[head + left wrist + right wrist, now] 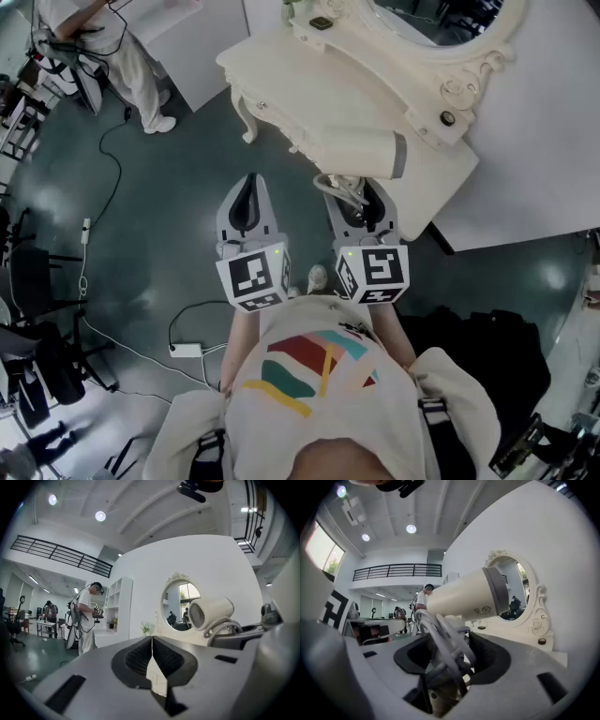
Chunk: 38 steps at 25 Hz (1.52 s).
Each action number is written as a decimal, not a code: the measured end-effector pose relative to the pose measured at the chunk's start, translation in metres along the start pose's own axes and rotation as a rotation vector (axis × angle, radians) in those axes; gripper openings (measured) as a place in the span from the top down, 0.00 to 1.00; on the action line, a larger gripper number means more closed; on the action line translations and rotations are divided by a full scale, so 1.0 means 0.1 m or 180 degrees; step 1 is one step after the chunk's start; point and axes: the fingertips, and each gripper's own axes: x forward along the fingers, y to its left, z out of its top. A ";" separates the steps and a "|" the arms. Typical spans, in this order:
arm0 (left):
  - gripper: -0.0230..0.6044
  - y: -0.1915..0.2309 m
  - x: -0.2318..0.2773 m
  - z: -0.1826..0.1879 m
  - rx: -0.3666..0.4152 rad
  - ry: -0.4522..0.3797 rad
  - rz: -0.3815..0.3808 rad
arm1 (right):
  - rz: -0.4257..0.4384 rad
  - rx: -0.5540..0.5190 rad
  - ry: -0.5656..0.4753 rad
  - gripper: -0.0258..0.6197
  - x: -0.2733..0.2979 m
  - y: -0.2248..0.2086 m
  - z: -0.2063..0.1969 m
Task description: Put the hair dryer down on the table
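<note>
1. Head view: the left gripper (pixel 251 192) and right gripper (pixel 364 199) point away, side by side over the dark floor (pixel 159 244). The cream hair dryer (pixel 361 150) lies crosswise at the right gripper's far end. Its barrel overlaps the near edge of the cream table (pixel 272 66), and from this steep angle it is unclear whether it rests there or hangs above. A looped grey cord (pixel 339 187) covers the right jaw tips. The mirror (pixel 441 23) is cut off by the top edge. At far left a standing person (pixel 131 56) is cut off above the shoulders.

2. Left gripper view: the left jaws are pressed together along a thin seam, with nothing between them. To the right the hair dryer shows its rear grille in front of the round mirror. What it sits in is half hidden by the other gripper's grey body. The person at left is small and lacks detail.

3. Right gripper view: the right jaws stand wide and pinch the hair dryer low down, through coils of cord. The part beneath the coils is hard to make out. The barrel rises above the jaws and tilts up to the right, blocking part of the mirror. The table top lies to the right, lower than the barrel and apart from it.
</note>
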 end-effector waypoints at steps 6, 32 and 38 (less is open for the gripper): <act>0.95 0.01 0.12 -0.05 0.0003 0.0028 0.0015 | 0.0033 0.0036 0.0014 0.63 0.11 -0.05 -0.04; 0.95 0.14 0.32 -0.21 -0.0012 0.0079 0.0403 | 0.0277 0.0128 0.0078 0.63 0.15 -0.38 -0.22; 0.95 0.19 0.32 -0.21 -0.0048 0.0029 0.0497 | 0.0312 0.0067 0.0061 0.63 0.17 -0.42 -0.21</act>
